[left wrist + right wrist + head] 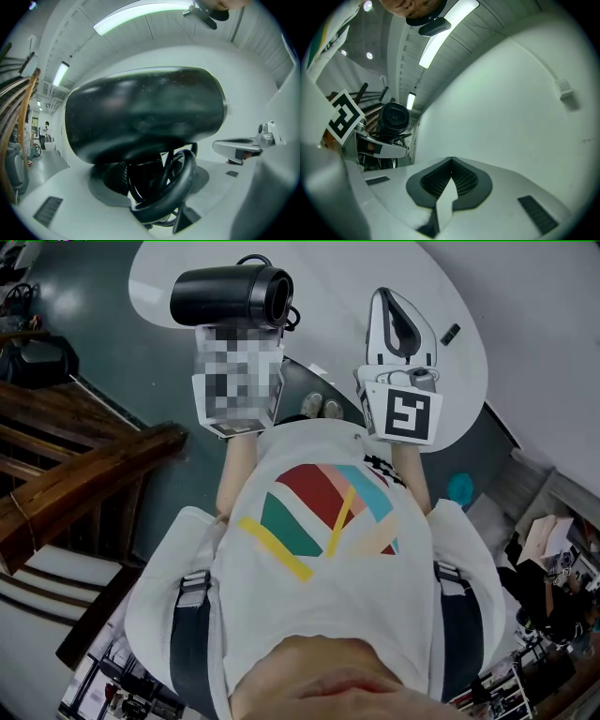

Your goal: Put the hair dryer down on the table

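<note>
A black hair dryer [230,296] hangs above the left part of the white oval table [328,277], barrel level and nozzle pointing right. My left gripper [236,332] is shut on its handle from below. In the left gripper view the barrel [145,112] fills the picture, its coiled black cord [171,185] bunched between the jaws. My right gripper [384,298] is over the table's right half, tips touching, with nothing held. The right gripper view shows its own shut jaws and the hair dryer [395,118] off to the left.
A small black object [450,333] lies on the table beside the right gripper. Wooden stair rails [84,474] stand to the left over dark floor. The person's shoes [322,407] are at the table's near edge. Clutter fills the lower right corner.
</note>
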`<act>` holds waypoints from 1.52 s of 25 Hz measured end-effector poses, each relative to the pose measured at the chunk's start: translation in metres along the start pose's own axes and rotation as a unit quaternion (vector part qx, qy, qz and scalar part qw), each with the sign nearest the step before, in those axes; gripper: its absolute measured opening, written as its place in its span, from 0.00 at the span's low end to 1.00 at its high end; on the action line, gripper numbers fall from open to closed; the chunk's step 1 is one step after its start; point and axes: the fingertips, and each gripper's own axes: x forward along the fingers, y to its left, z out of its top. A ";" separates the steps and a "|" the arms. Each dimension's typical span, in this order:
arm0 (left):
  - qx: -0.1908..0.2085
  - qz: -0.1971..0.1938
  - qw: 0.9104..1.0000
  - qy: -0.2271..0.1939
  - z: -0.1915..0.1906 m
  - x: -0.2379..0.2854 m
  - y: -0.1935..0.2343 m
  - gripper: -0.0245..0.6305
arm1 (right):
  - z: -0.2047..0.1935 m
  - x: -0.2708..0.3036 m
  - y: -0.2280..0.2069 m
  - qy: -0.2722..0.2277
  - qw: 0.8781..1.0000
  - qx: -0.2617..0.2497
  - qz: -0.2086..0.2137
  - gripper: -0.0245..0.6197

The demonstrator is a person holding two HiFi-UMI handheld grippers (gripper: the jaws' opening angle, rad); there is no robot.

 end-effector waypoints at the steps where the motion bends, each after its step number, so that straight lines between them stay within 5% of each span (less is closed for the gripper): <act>1: 0.000 -0.004 1.000 0.006 -0.002 0.003 0.000 0.43 | -0.001 0.000 -0.002 0.001 1.000 0.001 -0.004 0.05; 16: 0.001 -0.089 0.990 0.109 -0.054 0.067 -0.022 0.43 | -0.021 0.008 -0.032 0.045 0.997 -0.005 -0.069 0.05; 38: 0.030 -0.167 0.946 0.275 -0.171 0.135 -0.046 0.43 | -0.057 0.023 -0.054 0.106 0.987 -0.008 -0.123 0.05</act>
